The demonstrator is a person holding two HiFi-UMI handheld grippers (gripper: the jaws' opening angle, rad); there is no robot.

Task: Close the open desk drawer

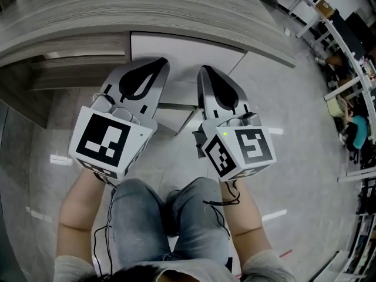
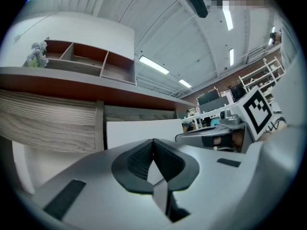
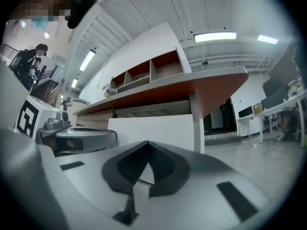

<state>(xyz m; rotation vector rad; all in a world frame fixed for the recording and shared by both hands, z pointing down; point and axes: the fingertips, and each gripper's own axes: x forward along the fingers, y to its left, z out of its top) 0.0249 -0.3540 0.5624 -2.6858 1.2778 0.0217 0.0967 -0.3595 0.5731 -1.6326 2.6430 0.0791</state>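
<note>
The desk drawer shows as a white front panel (image 1: pixel 187 53) standing out from under the wood-grain desk top (image 1: pixel 147 10). It fills the middle of the left gripper view (image 2: pixel 139 132) and the right gripper view (image 3: pixel 158 127). My left gripper (image 1: pixel 157 62) points at the panel's left part, jaws shut with nothing between them (image 2: pixel 153 141). My right gripper (image 1: pixel 205 70) points at its middle, also shut and holding nothing (image 3: pixel 146 143). Both tips are just short of the panel; I cannot tell whether they touch it.
A wood-grain side panel (image 1: pixel 70 69) sits left of the drawer. The person's knees in jeans (image 1: pixel 164 216) are below the grippers on a glossy grey floor (image 1: pixel 282 116). Other desks and a seated person in teal (image 1: pixel 356 128) stand far right.
</note>
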